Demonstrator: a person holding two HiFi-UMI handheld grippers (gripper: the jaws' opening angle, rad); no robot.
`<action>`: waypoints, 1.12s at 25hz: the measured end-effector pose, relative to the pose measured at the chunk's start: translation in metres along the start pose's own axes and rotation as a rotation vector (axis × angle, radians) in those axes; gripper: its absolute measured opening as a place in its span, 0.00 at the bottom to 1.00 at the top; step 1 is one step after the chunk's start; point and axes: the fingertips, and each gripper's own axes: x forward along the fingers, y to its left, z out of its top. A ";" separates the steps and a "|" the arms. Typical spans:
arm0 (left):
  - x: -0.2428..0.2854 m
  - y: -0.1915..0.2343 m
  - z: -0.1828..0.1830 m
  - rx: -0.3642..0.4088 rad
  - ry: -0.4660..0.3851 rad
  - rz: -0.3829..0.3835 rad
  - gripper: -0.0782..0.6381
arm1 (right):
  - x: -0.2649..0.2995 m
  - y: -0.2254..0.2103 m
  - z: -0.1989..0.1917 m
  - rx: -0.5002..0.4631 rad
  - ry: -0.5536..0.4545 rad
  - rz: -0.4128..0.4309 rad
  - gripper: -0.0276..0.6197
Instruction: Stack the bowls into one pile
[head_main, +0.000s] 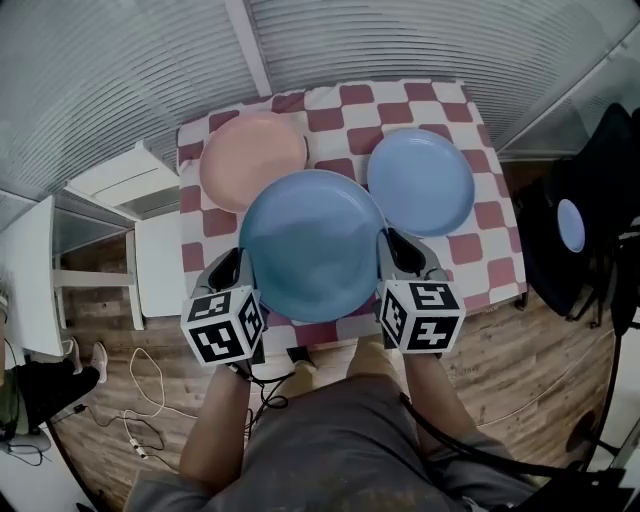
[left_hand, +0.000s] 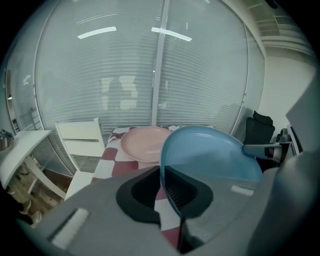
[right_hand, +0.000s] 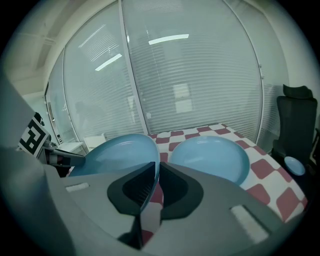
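A large blue bowl hangs above the near part of the checked table, held level by both grippers. My left gripper is shut on its left rim, and the same blue bowl fills the right half of the left gripper view. My right gripper is shut on the right rim, seen as the blue bowl between its jaws. A pink bowl rests at the table's far left. A lighter blue bowl lies at the far right.
A white chair stands left of the table, with a white shelf further left. A black chair carrying a small blue dish is at the right. Cables trail on the wooden floor.
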 end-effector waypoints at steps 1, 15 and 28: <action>0.003 -0.009 0.004 0.000 0.000 0.003 0.15 | 0.000 -0.010 0.004 -0.003 -0.002 0.003 0.12; 0.057 -0.142 0.061 0.042 -0.021 -0.055 0.16 | -0.014 -0.150 0.064 -0.001 -0.062 -0.055 0.12; 0.114 -0.192 0.063 0.073 0.067 -0.093 0.16 | 0.003 -0.216 0.062 0.030 -0.020 -0.105 0.11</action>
